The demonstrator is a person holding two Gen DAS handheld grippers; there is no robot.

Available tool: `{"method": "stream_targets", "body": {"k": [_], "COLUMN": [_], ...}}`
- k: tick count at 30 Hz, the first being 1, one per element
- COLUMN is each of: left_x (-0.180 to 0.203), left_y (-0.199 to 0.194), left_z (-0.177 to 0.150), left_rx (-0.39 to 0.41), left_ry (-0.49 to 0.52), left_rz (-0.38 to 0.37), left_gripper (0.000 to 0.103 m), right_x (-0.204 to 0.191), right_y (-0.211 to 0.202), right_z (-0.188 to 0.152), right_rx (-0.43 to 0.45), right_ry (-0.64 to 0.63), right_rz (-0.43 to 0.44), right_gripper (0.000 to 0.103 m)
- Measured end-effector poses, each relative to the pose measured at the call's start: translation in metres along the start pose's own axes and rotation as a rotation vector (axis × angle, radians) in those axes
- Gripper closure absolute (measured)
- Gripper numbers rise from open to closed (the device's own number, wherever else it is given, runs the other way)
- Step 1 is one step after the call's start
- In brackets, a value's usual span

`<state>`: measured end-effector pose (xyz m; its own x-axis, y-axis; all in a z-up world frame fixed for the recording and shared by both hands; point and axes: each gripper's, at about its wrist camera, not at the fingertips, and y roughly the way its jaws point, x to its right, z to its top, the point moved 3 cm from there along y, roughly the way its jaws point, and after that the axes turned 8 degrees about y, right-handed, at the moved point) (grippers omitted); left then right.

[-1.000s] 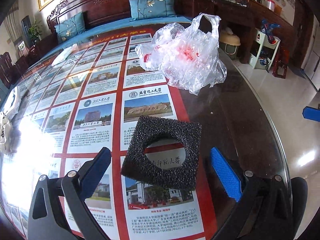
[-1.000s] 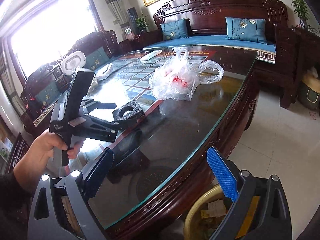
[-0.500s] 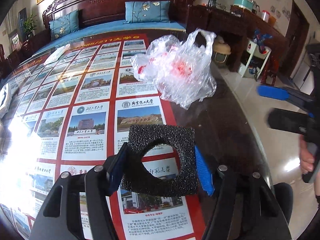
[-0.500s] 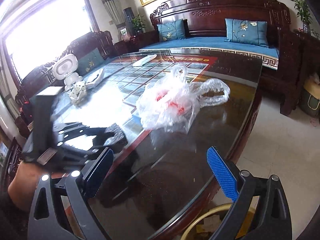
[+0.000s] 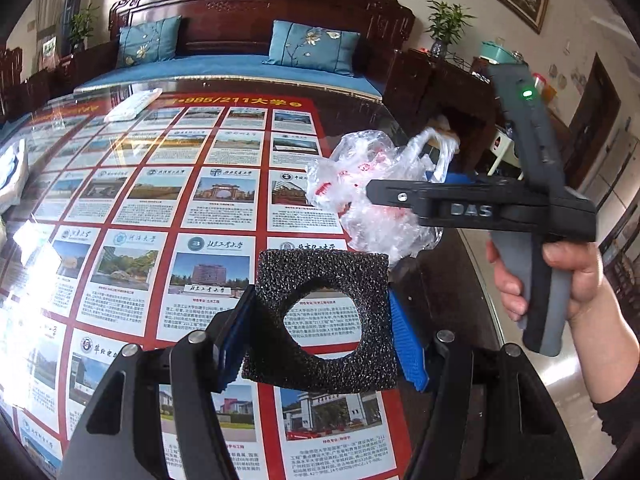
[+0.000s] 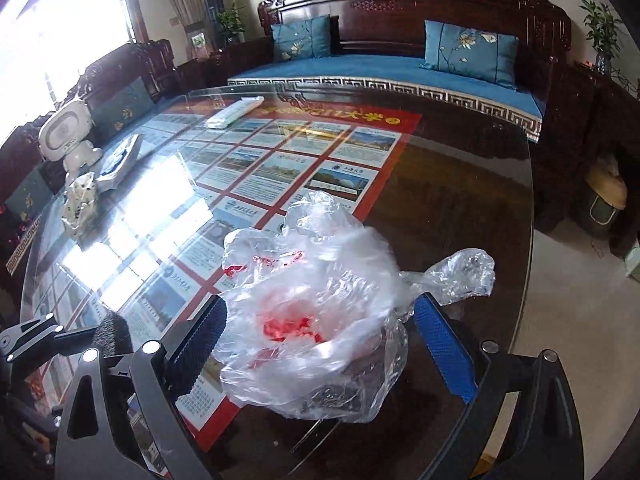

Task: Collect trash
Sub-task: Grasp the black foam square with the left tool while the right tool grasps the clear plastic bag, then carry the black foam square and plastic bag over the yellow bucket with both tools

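Note:
A black foam square with a round hole (image 5: 320,268) is lifted slightly above the glass table (image 5: 432,280), and my left gripper (image 5: 320,332) is shut on its two sides. A crumpled clear plastic bag with red print (image 6: 320,280) lies on the table near its right edge. My right gripper (image 6: 320,344) straddles the bag. Its jaws are closing, the blue pads are at the bag's sides, and no squeeze shows. From the left wrist view, the right gripper (image 5: 376,194) reaches into the bag (image 5: 360,168), held by a person's hand (image 5: 576,280).
A red poster of photo tiles (image 5: 160,200) lies under the glass. On the far left stand a white robot toy (image 6: 68,140) and a crumpled wrapper (image 6: 80,204). A white packet (image 6: 236,114) lies at the back. The table edge (image 6: 528,208) drops to the floor.
The left gripper closed on the foam square and raised it a little. The right gripper swept across from beyond the table edge to the plastic bag, and its jaws have narrowed around it.

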<state>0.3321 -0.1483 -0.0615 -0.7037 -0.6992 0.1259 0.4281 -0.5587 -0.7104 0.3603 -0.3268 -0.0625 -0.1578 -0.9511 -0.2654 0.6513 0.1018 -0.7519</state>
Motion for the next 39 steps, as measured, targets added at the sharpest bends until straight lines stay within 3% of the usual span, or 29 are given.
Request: {"method": "stream_targets", "body": {"k": [2, 3, 6, 9, 13, 18, 25, 30, 39], "left_x": [-0.005, -0.007, -0.006, 0.0, 0.015, 0.041, 0.096, 0.153, 0.261], "left_y": [0.003, 0.004, 0.004, 0.0, -0.01, -0.027, -0.043, -0.041, -0.012], "left_z": [0.0, -0.002, -0.006, -0.009, -0.012, -0.024, -0.047, -0.057, -0.059], "left_rx": [-0.005, -0.01, -0.017, -0.012, 0.0, -0.008, -0.044, -0.081, -0.139], "left_ry": [-0.025, -0.031, -0.029, -0.02, 0.024, 0.075, 0.162, 0.258, 0.424], "left_rz": [-0.008, -0.015, -0.022, -0.045, -0.054, -0.063, -0.102, -0.14, -0.252], "left_gripper": [0.04, 0.04, 0.04, 0.04, 0.04, 0.04, 0.04, 0.04, 0.04], "right_x": [0.0, 0.0, -0.004, -0.005, -0.006, -0.004, 0.024, 0.066, 0.148], "right_y": [0.022, 0.024, 0.019, 0.004, -0.029, -0.083, -0.141, -0.173, -0.212], "right_z": [-0.005, -0.008, -0.016, -0.028, -0.053, -0.087, -0.136, -0.172, -0.222], "right_rx": [-0.103, -0.102, -0.067, -0.06, -0.071, -0.07, -0.082, -0.086, -0.086], "right_ry": [0.009, 0.011, -0.037, -0.043, -0.068, -0.157, -0.197, -0.136, -0.005], "right_rz": [-0.019, 0.0, 0.017, 0.079, 0.174, 0.206, 0.168, 0.174, 0.097], "right_gripper": [0.046, 0.054, 0.068, 0.074, 0.075, 0.075, 0.075, 0.075, 0.075]}}
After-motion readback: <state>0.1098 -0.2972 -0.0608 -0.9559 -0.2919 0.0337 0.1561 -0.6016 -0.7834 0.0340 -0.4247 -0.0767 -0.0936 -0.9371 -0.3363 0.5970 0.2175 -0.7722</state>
